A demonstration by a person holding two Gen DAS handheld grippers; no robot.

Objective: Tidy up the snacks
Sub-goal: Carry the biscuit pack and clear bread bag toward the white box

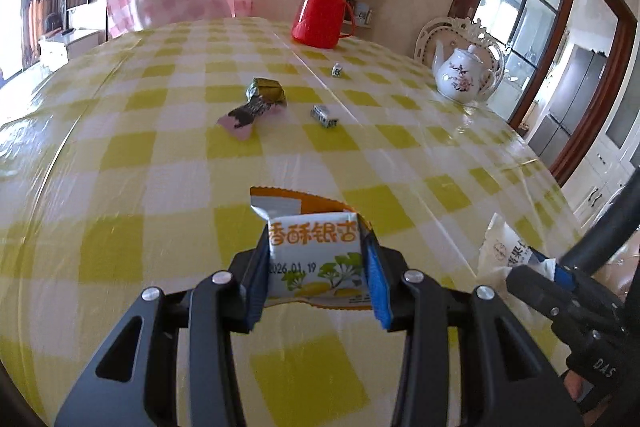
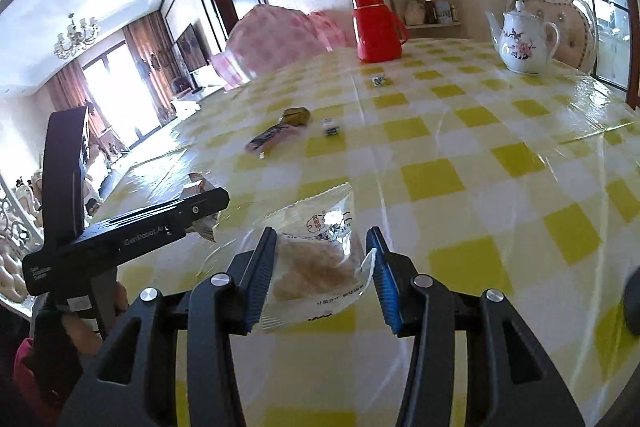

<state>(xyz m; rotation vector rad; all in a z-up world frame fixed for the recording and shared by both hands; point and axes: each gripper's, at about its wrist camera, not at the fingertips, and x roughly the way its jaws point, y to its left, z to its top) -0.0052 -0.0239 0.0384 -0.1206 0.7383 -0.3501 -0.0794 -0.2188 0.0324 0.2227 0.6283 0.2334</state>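
My left gripper (image 1: 316, 267) clamps the orange packet (image 1: 314, 251), my right gripper (image 2: 320, 275) grips the clear pastry packet (image 2: 316, 263); loose snacks (image 1: 256, 103) lie ahead, upper centre, nearer my left.

Your left gripper (image 1: 316, 263): matte black linkage arms, round silver screw heads at each pivot, ribbed blue pads (image 1: 378, 283) inside fingers. Right gripper (image 2: 320, 275): same deal, black frame, silver screws, blue pads. Relative to right gripper: off to its left, black body of other unit shows small white lettering; below that, you're wearing black glove (image 2: 52, 351) and red sleeve (image 2: 22, 367).
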